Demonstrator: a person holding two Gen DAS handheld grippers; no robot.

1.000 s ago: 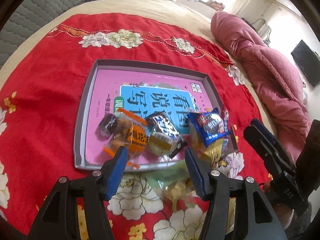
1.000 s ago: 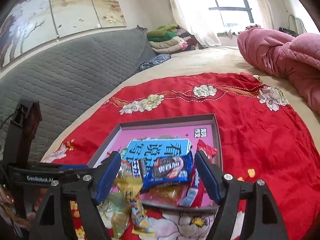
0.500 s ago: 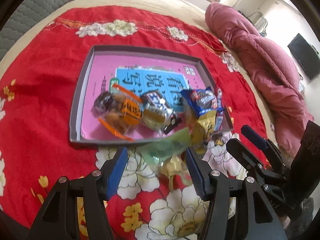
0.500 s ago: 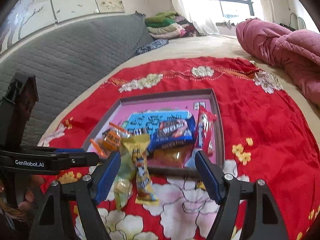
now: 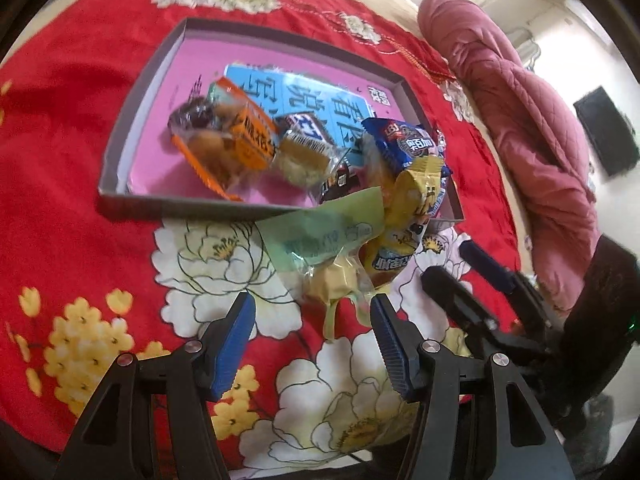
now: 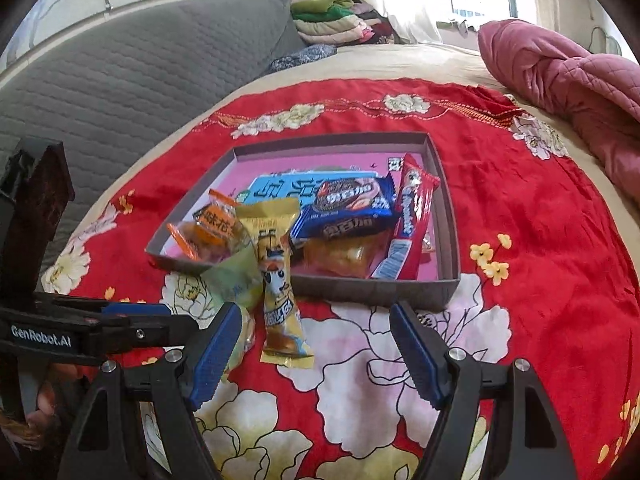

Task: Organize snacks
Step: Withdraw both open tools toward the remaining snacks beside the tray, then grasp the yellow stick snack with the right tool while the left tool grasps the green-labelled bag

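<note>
I am holding my left gripper (image 5: pixel 312 320) over the red cloth (image 5: pixel 60 168) on the bed, its jaws standing apart with nothing pressed between them; the tail of the green pack (image 5: pixel 320 236) and its pale yellow sweet are lying just ahead of the gap. My right gripper (image 6: pixel 314 330) is hanging beside it, jaws wider apart and empty too, with the yellow pack (image 6: pixel 276 280) lying in front of its left finger. Both of these packs are spilling out over the near wall of the tray (image 6: pixel 372 292), their upper ends resting on it and their lower ends lying on the cloth. Inside the tray, on its pink floor, the orange pack (image 5: pixel 236 140) is sitting at the left, a small cake pack (image 5: pixel 304 152) beside it, the blue pack (image 6: pixel 348 208) lying across the middle, and a red bar (image 6: pixel 412 216) leaning along the right wall. A pink quilt (image 6: pixel 560 80) is bunching up at the far right of the bed.
</note>
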